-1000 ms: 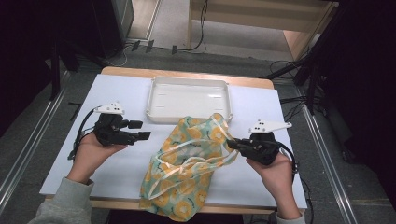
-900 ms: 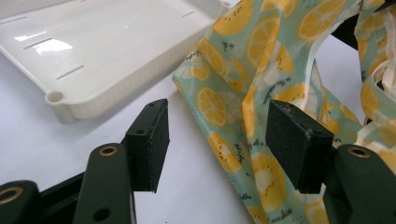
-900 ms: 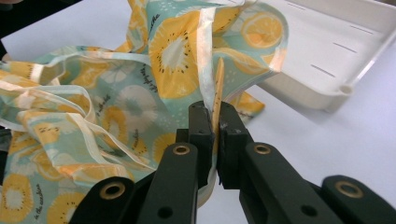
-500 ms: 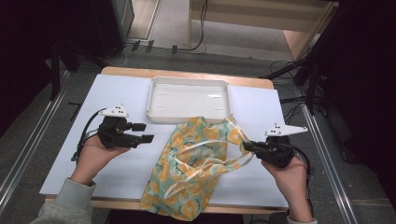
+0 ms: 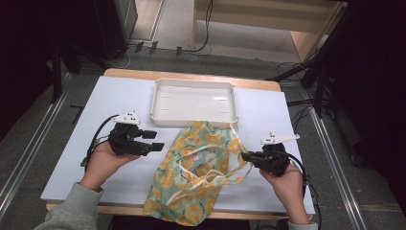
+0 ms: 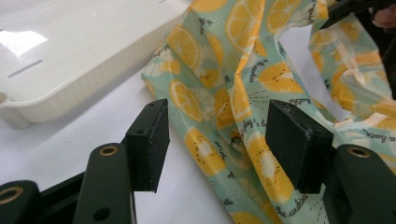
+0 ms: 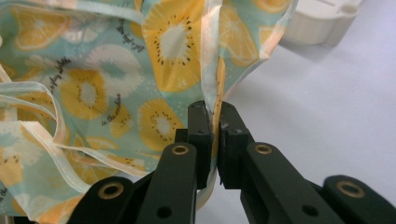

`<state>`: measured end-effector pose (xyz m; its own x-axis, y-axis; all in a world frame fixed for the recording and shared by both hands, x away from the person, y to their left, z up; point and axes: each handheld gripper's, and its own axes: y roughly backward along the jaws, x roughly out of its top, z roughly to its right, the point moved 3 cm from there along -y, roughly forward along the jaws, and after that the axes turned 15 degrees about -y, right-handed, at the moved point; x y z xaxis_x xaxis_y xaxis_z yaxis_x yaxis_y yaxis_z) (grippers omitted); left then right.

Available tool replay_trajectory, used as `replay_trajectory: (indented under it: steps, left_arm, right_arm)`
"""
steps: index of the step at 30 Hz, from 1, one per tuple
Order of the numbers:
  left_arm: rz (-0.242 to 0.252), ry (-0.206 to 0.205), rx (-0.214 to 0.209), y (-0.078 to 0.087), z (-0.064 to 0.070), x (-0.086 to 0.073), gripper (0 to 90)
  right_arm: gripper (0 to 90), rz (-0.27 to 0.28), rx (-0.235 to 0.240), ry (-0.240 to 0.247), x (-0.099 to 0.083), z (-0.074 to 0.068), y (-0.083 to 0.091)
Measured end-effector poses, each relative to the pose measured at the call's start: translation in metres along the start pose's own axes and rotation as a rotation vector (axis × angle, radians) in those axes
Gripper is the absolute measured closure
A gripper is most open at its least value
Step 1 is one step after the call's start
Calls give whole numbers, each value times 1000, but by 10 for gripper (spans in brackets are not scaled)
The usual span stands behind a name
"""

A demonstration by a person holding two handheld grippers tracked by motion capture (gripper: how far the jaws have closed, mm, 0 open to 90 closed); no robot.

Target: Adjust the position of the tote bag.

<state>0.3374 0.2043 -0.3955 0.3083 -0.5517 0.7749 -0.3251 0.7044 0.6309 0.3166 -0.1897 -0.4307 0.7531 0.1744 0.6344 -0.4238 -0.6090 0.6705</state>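
Right gripper (image 7: 212, 112) clamped on the pale trimmed edge of the bag (image 7: 107, 88), jaws almost together with only the thin fabric between them. In the high view, same right gripper (image 5: 245, 156) at the right side of the bag (image 5: 196, 177), holding its edge slightly lifted and pulled to the right. Left gripper (image 6: 219, 140) wide apart, nothing between the jaws, pointing at the left side of the bag (image 6: 243, 93); in the high view this left gripper (image 5: 154, 141) just beside the cloth, touching or not impossible to tell.

Bag spread on the white table (image 5: 119, 96), crumpled, with lemon print, lower end hanging over the near edge of the table. White tray (image 5: 193, 100) directly behind the bag, top corner of the bag at its front wall; tray (image 6: 70, 51) also in the left gripper view, close to the fabric. Thin pale straps (image 5: 206, 168) lying in loops across the bag, between both grippers.

Lower part of the bag cut off by the table edge; inside of the bag hard to make out under the folds.

Compared with half a second ago: right gripper a little nearer to the middle, bag slightly less stretched; left gripper at almost the same place.
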Motion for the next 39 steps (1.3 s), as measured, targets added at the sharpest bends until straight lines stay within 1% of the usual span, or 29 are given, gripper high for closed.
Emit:
replay_trajectory:
  steps: [5,8,10,11,13,14,17,18,20,22,24,27,32,34,35,39]
  left_arm:
    - [0,0,-15,-5,3,0,403]
    - [0,-5,-16,-5,4,1,402]
    - [3,-8,-14,-5,5,2,402]
    - [2,-11,-14,-4,6,3,402]
    - [7,-10,-13,-4,7,5,402]
    - [7,-10,-12,-4,8,5,402]
    - [1,-17,-17,-4,11,9,402]
    - [-1,-18,-13,-4,13,10,402]
    - [0,-24,-21,-3,16,13,402]
    - [2,-28,-23,-3,19,16,403]
    - [-2,-31,-31,-4,21,18,402]
    - [-9,-32,-38,-7,25,21,402]
    - [-12,-38,-51,-13,32,25,400]
    - [-25,-49,-56,-18,34,25,397]
    - [-35,-52,-53,-20,35,25,395]
    - [-40,-50,-64,-27,36,25,388]
  right_arm:
    - [843,-12,21,-4,-4,0,-10]
    - [773,-11,19,6,-4,-1,-11]
    - [687,-8,14,18,-3,-2,-11]
    - [662,-1,10,25,-2,-2,-10]
    - [621,6,8,35,-1,-4,-8]
    - [614,14,-2,38,0,-5,-6]
    - [588,35,-4,43,2,-7,-1]
    - [586,40,-2,42,2,-8,1]
    - [585,57,-6,44,4,-9,5]
    - [589,63,1,39,5,-11,9]
    - [608,77,1,43,5,-12,12]
    - [645,83,12,34,5,-13,15]
    - [666,88,12,28,5,-10,13]
    - [668,82,12,24,4,-9,12]
    - [668,80,12,23,3,-9,11]
    - [661,72,15,24,2,-10,7]
